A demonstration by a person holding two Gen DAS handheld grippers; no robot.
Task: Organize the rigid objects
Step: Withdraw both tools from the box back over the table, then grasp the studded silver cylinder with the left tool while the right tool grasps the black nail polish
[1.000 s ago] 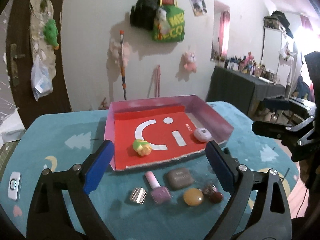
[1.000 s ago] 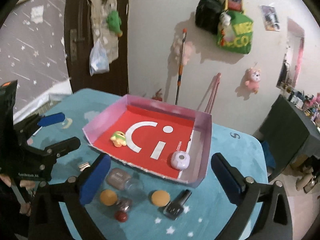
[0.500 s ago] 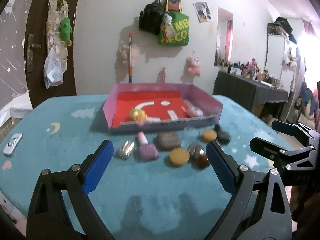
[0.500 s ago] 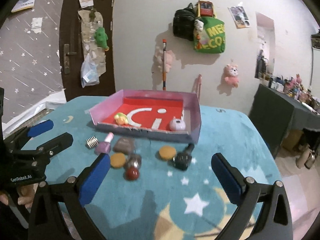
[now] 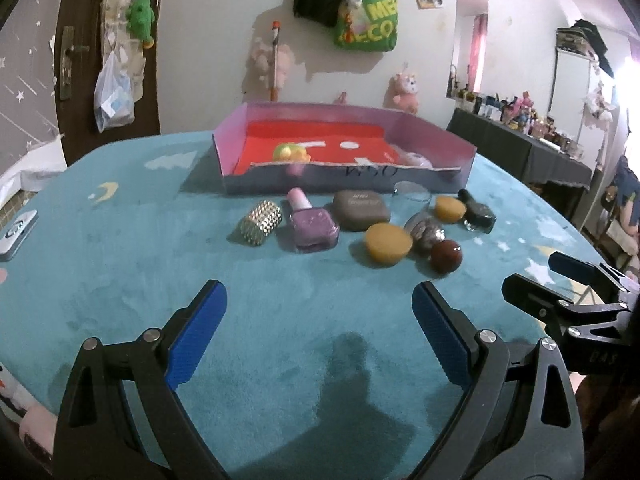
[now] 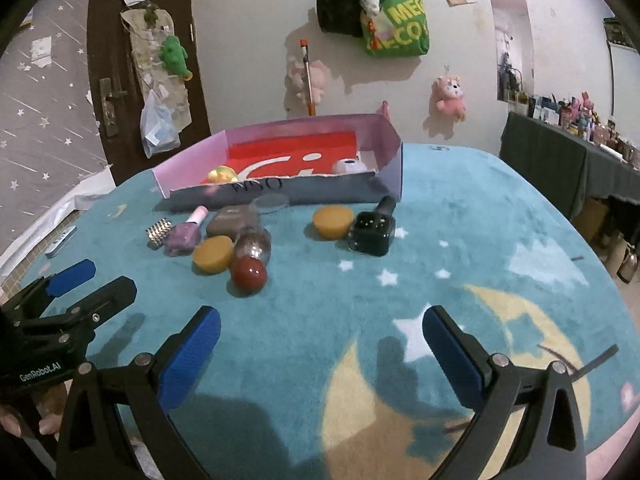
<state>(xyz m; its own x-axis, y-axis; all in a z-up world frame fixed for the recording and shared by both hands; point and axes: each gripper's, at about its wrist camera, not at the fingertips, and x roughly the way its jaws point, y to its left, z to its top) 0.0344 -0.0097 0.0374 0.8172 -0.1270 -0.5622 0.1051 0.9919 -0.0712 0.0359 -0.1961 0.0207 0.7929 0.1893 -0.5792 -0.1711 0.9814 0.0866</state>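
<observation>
A pink box with a red floor (image 5: 430, 132) (image 6: 384, 136) stands at the back of the teal table; a yellow-green toy (image 5: 291, 152) and a pale lilac case (image 6: 350, 167) lie in it. In front lie a studded silver block (image 5: 260, 222), a purple nail-polish bottle (image 5: 312, 224), a grey case (image 5: 360, 210), two orange discs (image 5: 388, 241) (image 6: 333, 221), a red ball (image 6: 249, 273) and a black bottle (image 6: 372, 230). My left gripper (image 5: 320, 320) and right gripper (image 6: 320, 340) are open and empty, low over the near table.
A white remote (image 5: 16, 230) lies at the table's left edge. A dark cluttered sideboard (image 5: 520, 148) stands at the right. A door (image 6: 120, 60) and hanging bags (image 6: 376, 8) are on the wall behind.
Both grippers have pulled back from above the box and dropped low toward the near table edge. The objects have not moved.
</observation>
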